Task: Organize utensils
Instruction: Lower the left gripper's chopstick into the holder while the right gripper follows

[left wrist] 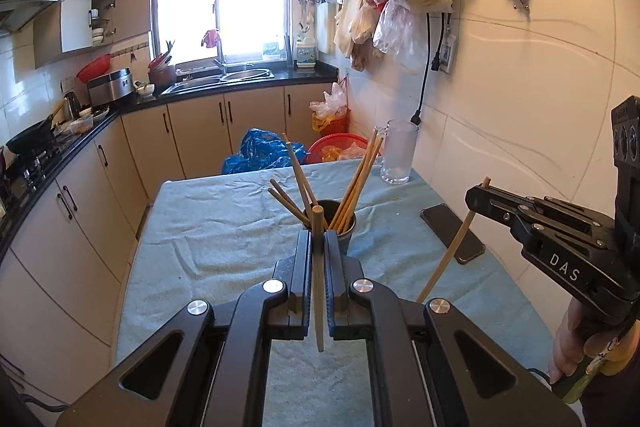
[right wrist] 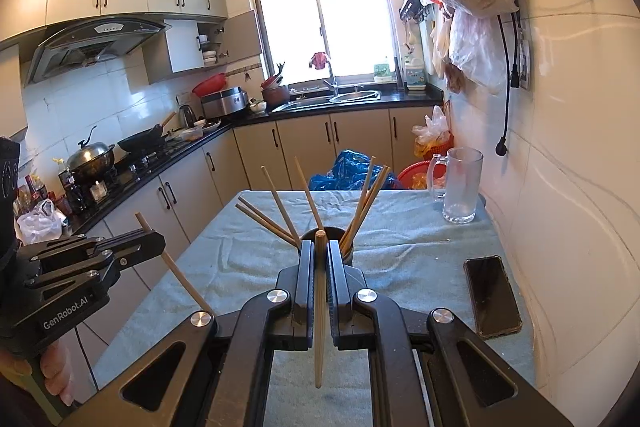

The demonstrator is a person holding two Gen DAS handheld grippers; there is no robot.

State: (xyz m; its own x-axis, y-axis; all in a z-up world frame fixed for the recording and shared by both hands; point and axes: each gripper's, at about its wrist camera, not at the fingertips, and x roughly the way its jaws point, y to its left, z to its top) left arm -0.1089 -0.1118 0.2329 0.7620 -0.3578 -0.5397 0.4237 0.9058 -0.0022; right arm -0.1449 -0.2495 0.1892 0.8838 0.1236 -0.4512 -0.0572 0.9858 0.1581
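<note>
A dark cup (left wrist: 347, 233) stands on the blue-grey cloth of the table (left wrist: 208, 227) and holds several wooden chopsticks leaning outward; it also shows in the right wrist view (right wrist: 348, 253). My left gripper (left wrist: 318, 239) is shut on one chopstick (left wrist: 318, 287), held upright just before the cup. It shows from the side in the right wrist view (right wrist: 154, 237). My right gripper (right wrist: 319, 247) is shut on another chopstick (right wrist: 319, 307), also near the cup. It shows in the left wrist view (left wrist: 478, 193) with its chopstick (left wrist: 448, 255) slanting down.
A glass mug (right wrist: 460, 187) stands at the table's far right corner. A black phone (right wrist: 492, 295) lies by the right wall. Kitchen counters with a stove run along the left, a sink under the window. Blue bag (left wrist: 260, 151) and red basket (left wrist: 340, 147) sit beyond the table.
</note>
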